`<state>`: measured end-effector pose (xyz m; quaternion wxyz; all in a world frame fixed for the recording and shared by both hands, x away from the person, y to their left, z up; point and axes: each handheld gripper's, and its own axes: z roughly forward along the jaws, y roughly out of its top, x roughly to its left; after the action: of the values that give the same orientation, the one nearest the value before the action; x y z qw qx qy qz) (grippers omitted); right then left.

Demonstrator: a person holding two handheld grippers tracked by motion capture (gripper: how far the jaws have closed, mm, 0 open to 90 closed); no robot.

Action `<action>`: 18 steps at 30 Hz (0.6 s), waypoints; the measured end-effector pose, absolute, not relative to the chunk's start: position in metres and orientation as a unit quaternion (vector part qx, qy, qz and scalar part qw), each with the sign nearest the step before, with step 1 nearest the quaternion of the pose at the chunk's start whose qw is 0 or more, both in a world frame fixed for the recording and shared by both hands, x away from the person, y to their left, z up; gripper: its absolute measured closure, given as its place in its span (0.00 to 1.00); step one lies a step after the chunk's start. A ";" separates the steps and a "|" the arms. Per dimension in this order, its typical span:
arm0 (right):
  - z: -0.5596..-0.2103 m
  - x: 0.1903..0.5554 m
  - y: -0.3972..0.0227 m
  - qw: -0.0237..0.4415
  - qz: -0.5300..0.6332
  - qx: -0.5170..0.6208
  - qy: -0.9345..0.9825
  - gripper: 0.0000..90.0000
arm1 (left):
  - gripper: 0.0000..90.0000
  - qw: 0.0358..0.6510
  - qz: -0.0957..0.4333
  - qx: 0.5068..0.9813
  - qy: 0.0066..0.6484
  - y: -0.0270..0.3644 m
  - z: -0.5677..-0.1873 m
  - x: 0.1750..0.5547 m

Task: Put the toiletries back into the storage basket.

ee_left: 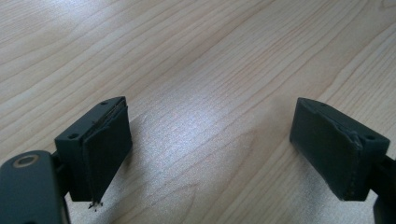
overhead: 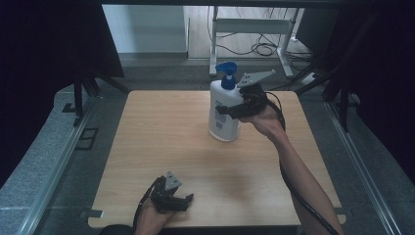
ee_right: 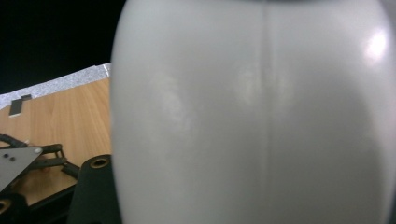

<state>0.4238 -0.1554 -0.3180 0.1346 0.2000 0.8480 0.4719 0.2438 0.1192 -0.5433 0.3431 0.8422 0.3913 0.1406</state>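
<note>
A white pump bottle [overhead: 223,115] with a blue pump head [overhead: 226,74] stands upright at the back middle of the wooden table [overhead: 161,142]. My right gripper [overhead: 231,107] comes in from the right and is shut on the bottle's body at mid-height. In the right gripper view the bottle's white wall [ee_right: 252,116] is pressed close, with one black finger [ee_right: 95,186] at its lower left. Whether the base touches the table I cannot tell. My left gripper [overhead: 188,198] rests near the table's front edge, open; its pads [ee_left: 105,149] stand wide apart over bare wood.
Dark curtains flank the table on both sides. Metal rails [overhead: 58,161] run along the floor at left and right. Beyond the far edge are a white frame [overhead: 254,29] and loose cables [overhead: 264,49] on the floor.
</note>
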 end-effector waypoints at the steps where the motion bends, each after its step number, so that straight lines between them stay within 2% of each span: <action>1: -0.318 0.426 -0.156 0.136 0.471 0.202 0.848 0.41 | 0.13 0.343 0.141 0.842 0.391 0.119 -0.543 0.244; 18: -0.318 0.456 -0.161 0.156 0.467 0.224 0.841 0.41 | 0.13 0.345 0.141 0.841 0.392 0.119 -0.543 0.244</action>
<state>0.4563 -0.1613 -0.3179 0.1559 0.2240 0.8411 0.4670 0.2438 0.1190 -0.5435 0.3445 0.8414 0.3919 0.1410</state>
